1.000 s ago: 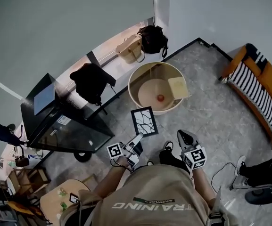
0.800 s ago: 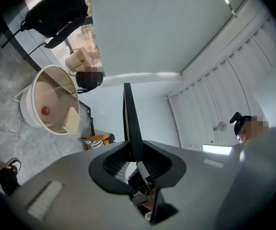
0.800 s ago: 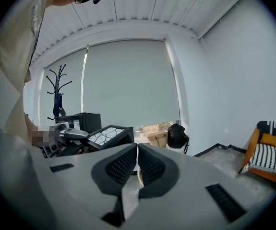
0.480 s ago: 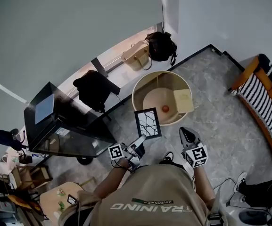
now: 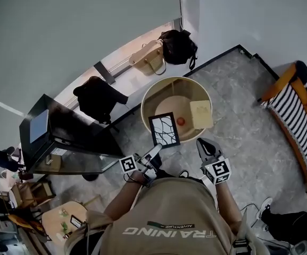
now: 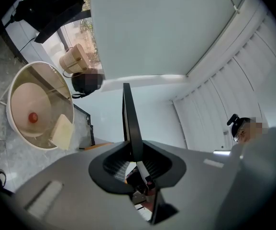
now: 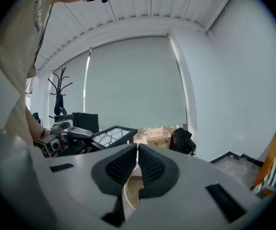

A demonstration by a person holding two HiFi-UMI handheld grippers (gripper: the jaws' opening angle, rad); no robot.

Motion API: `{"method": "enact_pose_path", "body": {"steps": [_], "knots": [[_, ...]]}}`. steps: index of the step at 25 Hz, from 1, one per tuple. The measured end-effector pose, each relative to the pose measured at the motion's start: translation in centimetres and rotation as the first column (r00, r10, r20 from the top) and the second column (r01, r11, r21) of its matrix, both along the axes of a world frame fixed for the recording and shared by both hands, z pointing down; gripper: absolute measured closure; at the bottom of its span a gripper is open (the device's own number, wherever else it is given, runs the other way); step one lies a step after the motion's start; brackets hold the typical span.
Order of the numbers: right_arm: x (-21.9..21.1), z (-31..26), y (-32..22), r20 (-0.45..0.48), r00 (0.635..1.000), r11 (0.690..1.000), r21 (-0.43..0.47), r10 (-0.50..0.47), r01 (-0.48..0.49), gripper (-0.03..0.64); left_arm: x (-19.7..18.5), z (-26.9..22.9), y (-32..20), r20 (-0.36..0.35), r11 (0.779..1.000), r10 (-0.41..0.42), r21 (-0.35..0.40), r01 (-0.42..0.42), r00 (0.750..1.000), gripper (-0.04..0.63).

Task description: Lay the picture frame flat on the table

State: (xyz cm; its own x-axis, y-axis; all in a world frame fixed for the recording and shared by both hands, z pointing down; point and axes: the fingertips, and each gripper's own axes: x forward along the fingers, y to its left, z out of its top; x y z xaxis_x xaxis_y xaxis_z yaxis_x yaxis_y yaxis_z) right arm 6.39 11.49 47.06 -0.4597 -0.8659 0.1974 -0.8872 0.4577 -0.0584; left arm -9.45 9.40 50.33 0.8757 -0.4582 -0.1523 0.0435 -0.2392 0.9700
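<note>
1. Picture frame [image 5: 164, 130] is in the air at the near rim of the round surface [image 5: 170, 104] and rests on nothing. The left gripper [image 5: 156, 150] clamps it by its lower edge alone. With so much of the frame beyond the grip, it could swing or pivot in the pads on a quick tilt.
2. In the left gripper view, the picture frame [image 6: 129, 119] runs edge-on between the pads of the left gripper [image 6: 134, 158], which bite only a thin strip. A knock against anything could twist it loose.
3. A red ball [image 5: 180, 121] and a beige block [image 5: 201, 114] lie on the surface, just beyond the frame. If the frame is set down over either, it will sit tilted instead of flat, or send the ball rolling.
4. The rim looks raised. A corner could catch on it, and letting go too early, short of the rim, would drop the frame to the floor.
5. The right gripper [image 5: 202, 142] is empty with its jaws pressed together, near the frame's right side. Closed like this it cannot steady the free edge, and it could nudge the frame if it drifts inward.
</note>
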Motion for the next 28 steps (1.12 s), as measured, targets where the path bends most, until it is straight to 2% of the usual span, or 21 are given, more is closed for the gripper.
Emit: {"method": "enact_pose_path", "body": {"steps": [7, 12, 17, 28], "knots": [[1.0, 0.6, -3.6, 0.015, 1.000, 1.000, -0.026, -0.005, 0.005, 0.606, 1.1, 0.2, -4.0, -0.001, 1.000, -0.003, -0.020, 0.003, 1.000, 0.519], [0.9, 2.0, -7.0, 0.008, 1.000, 0.998, -0.054, 0.012, -0.011, 0.606, 1.4, 1.1, -8.3, 0.001, 0.999, 0.027, -0.025, -0.027, 1.000, 0.520], [1.4, 1.6, -12.8, 0.009, 0.998, 0.996, -0.056, 0.068, -0.067, 0.606, 1.8, 1.5, -13.9, 0.008, 0.996, 0.084, -0.043, -0.084, 0.996, 0.520], [0.6, 0.5, -26.0, -0.052, 0.990, 0.990, -0.042, 0.132, -0.134, 0.606, 3.0, 3.1, -26.5, 0.004, 0.978, 0.197, -0.077, -0.196, 0.980, 0.520]]}}
